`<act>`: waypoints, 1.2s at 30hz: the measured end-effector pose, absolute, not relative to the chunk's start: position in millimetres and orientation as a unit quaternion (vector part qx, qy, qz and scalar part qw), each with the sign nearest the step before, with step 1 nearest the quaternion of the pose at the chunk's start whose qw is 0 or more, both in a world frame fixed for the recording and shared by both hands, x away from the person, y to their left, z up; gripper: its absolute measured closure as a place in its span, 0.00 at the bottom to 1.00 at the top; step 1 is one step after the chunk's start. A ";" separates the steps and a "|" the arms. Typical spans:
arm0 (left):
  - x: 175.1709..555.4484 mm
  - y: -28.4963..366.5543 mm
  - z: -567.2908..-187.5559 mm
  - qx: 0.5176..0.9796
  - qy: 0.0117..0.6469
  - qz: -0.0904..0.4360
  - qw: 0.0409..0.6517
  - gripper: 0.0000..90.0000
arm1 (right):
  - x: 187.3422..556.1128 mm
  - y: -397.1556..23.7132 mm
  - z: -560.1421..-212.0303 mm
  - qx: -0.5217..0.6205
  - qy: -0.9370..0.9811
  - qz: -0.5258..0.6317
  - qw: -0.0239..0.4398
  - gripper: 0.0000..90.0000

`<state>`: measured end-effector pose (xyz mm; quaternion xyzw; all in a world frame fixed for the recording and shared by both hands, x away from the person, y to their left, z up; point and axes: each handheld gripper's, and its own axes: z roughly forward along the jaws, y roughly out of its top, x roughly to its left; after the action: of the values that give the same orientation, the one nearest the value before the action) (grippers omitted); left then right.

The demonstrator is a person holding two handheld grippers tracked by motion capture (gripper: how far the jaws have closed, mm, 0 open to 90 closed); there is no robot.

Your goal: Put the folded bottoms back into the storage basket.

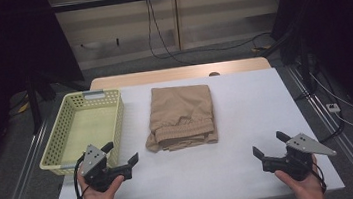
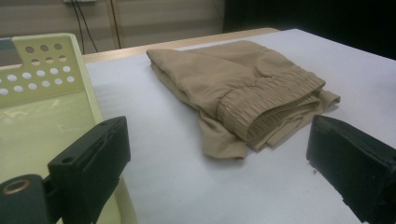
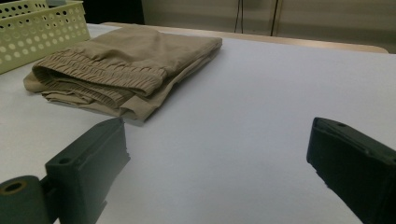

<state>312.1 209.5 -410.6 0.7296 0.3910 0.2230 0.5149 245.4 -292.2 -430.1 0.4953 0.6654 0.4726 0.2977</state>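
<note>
Folded tan trousers (image 1: 181, 116) lie flat near the middle of the white table (image 1: 247, 121), elastic waistband end toward the person, folded end toward the far edge. Nothing touches them.

Left gripper (image 1: 121, 158) sits at the near-left of the table, held in the person's left hand (image 1: 97, 191). Jaws spread wide, nothing between them. It points roughly toward the trousers' near-left corner, near but apart from the cloth. In the left gripper view the waistband edge (image 2: 266, 109) sits between the two black jaws, farther off, with bare table in front of it.

Right gripper (image 1: 269, 148) is at the near-right, in the right hand (image 1: 302, 183). Jaws also wide apart and empty. It is well apart from the trousers, with bare table between. The right gripper view has the trousers (image 3: 126, 65) up at the left, beyond the left jaw.

Pale yellow-green perforated basket (image 1: 111, 117) stands at the left of the table, just beside the trousers, a narrow strip of table between them. Looks empty inside, though its near end is partly hidden behind the left gripper. That gripper hangs at the basket's near-right corner; can't tell if it touches the rim.

Cables (image 1: 157, 36) run down the wall behind the table.
</note>
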 end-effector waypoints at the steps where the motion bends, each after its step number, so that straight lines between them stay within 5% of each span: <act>1: 312.7 210.3 -410.8 0.729 0.391 0.224 0.515 0.07 | 245.5 -292.8 -430.1 0.496 0.666 0.472 0.297 0.06; 36: 351.7 173.3 -404.1 0.766 0.390 0.178 0.480 0.12 | 250.6 -290.2 -435.4 0.500 0.676 0.466 0.274 0.09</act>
<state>351.7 173.3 -404.1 0.7656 0.3898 0.1777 0.4800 250.6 -290.2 -435.4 0.5003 0.6762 0.4663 0.2738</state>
